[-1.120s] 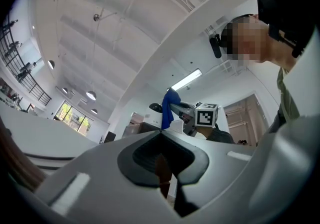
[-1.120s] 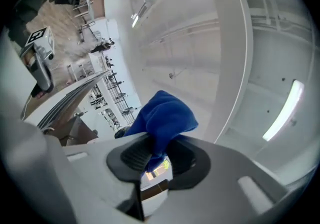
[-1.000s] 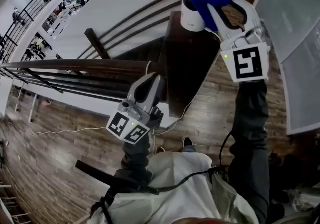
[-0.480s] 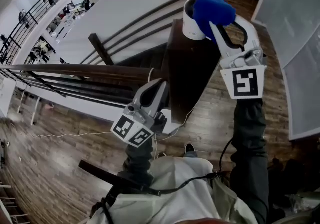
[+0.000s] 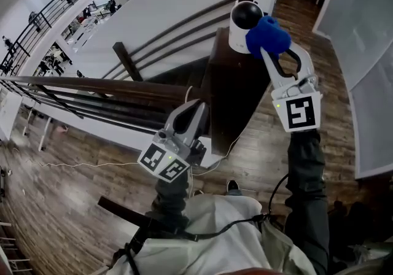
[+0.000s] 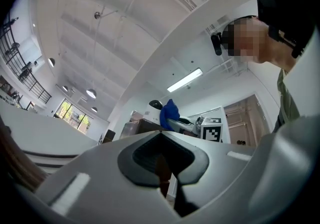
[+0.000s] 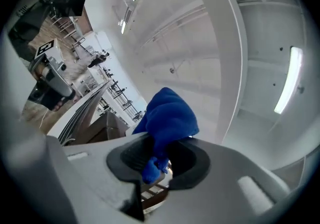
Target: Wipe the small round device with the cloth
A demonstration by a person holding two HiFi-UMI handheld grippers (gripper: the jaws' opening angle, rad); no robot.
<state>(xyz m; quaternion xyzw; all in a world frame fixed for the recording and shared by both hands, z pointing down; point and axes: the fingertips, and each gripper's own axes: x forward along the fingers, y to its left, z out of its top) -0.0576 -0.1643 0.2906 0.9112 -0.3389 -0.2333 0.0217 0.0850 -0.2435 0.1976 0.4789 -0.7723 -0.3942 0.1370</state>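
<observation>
The small round device [image 5: 244, 22], a white body with a black dome on top, stands on the far end of a dark wooden post [image 5: 230, 86]. My right gripper [image 5: 266, 45] is shut on a bunched blue cloth [image 5: 268, 34], and the cloth presses against the device's right side. The right gripper view shows the cloth [image 7: 169, 115] bulging out from between the jaws. My left gripper [image 5: 188, 115] hangs lower, beside the post near the railing, shut with nothing in it. From the left gripper view the device [image 6: 155, 104] and cloth [image 6: 169, 114] show far off.
A dark handrail [image 5: 92, 86] with several bars runs left from the post, and beyond it is a drop to a lower floor with people. A thin white cable [image 5: 212, 152] trails down the post. Wooden floor [image 5: 258, 145] lies below, with white panels [image 5: 368, 83] at the right.
The right gripper has brought the cloth down off the top of the device to its right side, so the black dome now shows. The left gripper has barely moved.
</observation>
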